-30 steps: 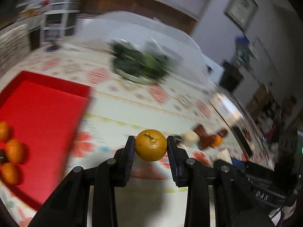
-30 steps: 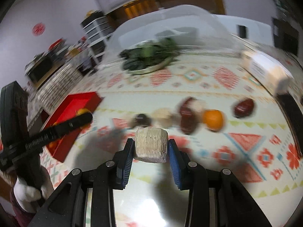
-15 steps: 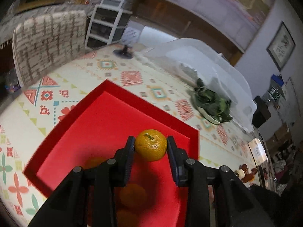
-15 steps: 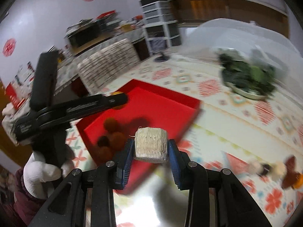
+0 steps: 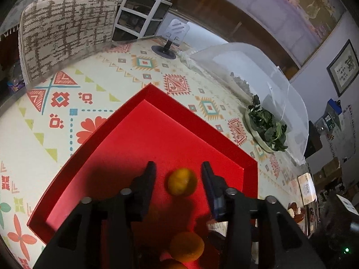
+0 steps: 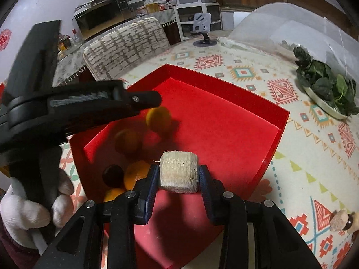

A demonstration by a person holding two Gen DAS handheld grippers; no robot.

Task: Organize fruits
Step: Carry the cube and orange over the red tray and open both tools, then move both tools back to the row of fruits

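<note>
Left gripper (image 5: 178, 179) jaws just sprang apart, dropping the small round orange citrus fruit (image 5: 182, 181) over the red rectangular tray (image 5: 143, 94). Right gripper (image 6: 178, 174), clamped on the pale fibrous cut block (image 6: 178, 171), should go low near the tray's near edge before letting go.

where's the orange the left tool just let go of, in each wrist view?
Left wrist: orange, blurred, low centre between the open left tool fingers, over the red tray.
Right wrist: orange, left of centre, just below the left tool's tip.
Shared landmark: the tray's far corner.

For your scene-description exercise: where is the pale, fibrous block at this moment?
In the right wrist view the pale block is clamped between the right gripper fingers, held over the near part of the red tray, just right of the oranges.
</note>
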